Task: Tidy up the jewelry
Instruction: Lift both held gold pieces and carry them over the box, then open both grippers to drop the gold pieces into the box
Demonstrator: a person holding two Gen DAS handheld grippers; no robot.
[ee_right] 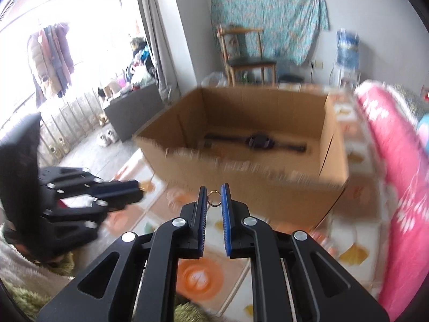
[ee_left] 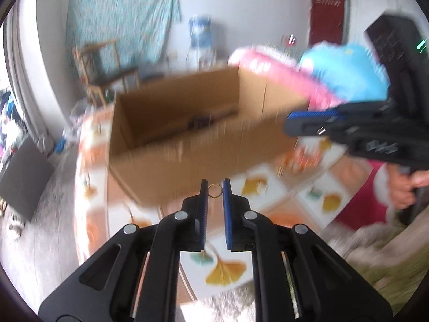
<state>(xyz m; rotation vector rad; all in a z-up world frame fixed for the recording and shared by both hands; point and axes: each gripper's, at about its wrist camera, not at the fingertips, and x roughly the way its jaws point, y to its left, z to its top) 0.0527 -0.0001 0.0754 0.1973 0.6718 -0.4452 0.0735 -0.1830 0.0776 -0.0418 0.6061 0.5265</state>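
Observation:
My left gripper point(ee_left: 215, 187) is shut on a small gold ring point(ee_left: 214, 191), pinched near the tips of its blue pads, in the air over the patterned tabletop. My right gripper point(ee_right: 214, 193) is likewise shut on another small gold ring point(ee_right: 214, 198). In front of both stands an open cardboard box point(ee_left: 187, 145) point(ee_right: 249, 171) with a black watch point(ee_right: 257, 142) lying on its bottom. In the left wrist view my right gripper point(ee_left: 303, 123) shows at the right, above the box's corner. My left gripper point(ee_right: 134, 187) appears at the left in the right wrist view.
The table carries a cloth point(ee_left: 332, 187) with orange and yellow leaf squares. A pink and blue bundle of bedding point(ee_left: 321, 75) point(ee_right: 396, 161) lies right of the box. A wooden chair point(ee_right: 246, 56) and a water dispenser point(ee_right: 347, 53) stand by the far wall. A hand point(ee_left: 405, 190) grips the right handle.

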